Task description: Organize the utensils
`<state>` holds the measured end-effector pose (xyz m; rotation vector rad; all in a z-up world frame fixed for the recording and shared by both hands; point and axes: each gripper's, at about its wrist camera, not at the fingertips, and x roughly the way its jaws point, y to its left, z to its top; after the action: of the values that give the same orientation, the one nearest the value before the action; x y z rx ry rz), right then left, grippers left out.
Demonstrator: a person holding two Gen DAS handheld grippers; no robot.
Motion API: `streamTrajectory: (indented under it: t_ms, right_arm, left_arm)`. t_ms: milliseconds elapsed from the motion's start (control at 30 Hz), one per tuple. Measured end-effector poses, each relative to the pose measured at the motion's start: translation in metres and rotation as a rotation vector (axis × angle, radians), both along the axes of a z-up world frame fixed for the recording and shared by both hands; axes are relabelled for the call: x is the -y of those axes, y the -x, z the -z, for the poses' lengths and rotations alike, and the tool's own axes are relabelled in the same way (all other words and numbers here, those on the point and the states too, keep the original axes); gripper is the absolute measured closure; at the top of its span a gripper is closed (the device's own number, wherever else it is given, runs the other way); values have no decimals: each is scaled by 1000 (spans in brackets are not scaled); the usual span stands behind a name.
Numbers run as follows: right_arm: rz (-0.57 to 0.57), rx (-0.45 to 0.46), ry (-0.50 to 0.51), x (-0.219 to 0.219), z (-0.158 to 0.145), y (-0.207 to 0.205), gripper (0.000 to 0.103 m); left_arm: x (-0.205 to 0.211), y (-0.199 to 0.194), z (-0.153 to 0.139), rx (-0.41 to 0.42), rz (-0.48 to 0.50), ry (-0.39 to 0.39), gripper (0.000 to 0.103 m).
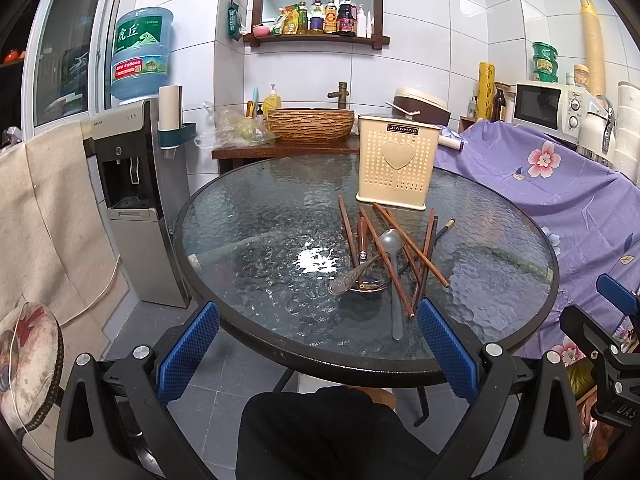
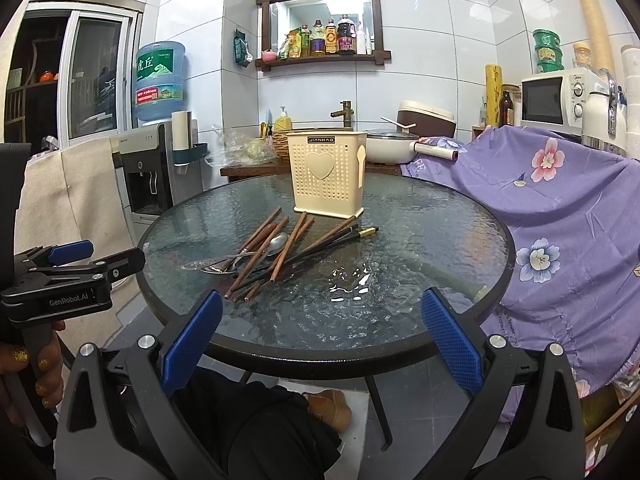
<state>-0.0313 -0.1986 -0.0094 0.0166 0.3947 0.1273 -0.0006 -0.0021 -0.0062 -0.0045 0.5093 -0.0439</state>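
Observation:
A heap of brown chopsticks point(image 1: 400, 244) and spoons point(image 1: 356, 280) lies on the round glass table point(image 1: 260, 208), in front of a cream perforated utensil holder point(image 1: 394, 162) with a heart on it. The heap point(image 2: 276, 250) and holder point(image 2: 326, 172) also show in the right wrist view. My left gripper point(image 1: 318, 344) is open and empty at the table's near edge, just short of the heap. My right gripper point(image 2: 320, 332) is open and empty at the near edge, right of the heap. The left gripper point(image 2: 96, 256) shows at the left of the right wrist view.
A purple flowered cloth point(image 1: 560, 200) covers furniture right of the table. A water dispenser point(image 1: 132, 184) stands to the left. Behind the table are a wooden counter with a basin point(image 1: 310, 124), a rice cooker point(image 1: 420, 106) and a microwave point(image 1: 548, 108). My knee point(image 1: 320, 432) is below.

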Motion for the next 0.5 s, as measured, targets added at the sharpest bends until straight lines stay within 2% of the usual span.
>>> streamTrajectory:
  t_ms: [300, 500]
  right_arm:
    - [1, -18, 1, 0, 1, -7, 5]
    - [-10, -58, -11, 2, 0, -33, 5]
  left_arm:
    - [-7, -9, 2, -26, 9, 8, 6]
    - [-18, -30, 5, -70, 14, 21, 6]
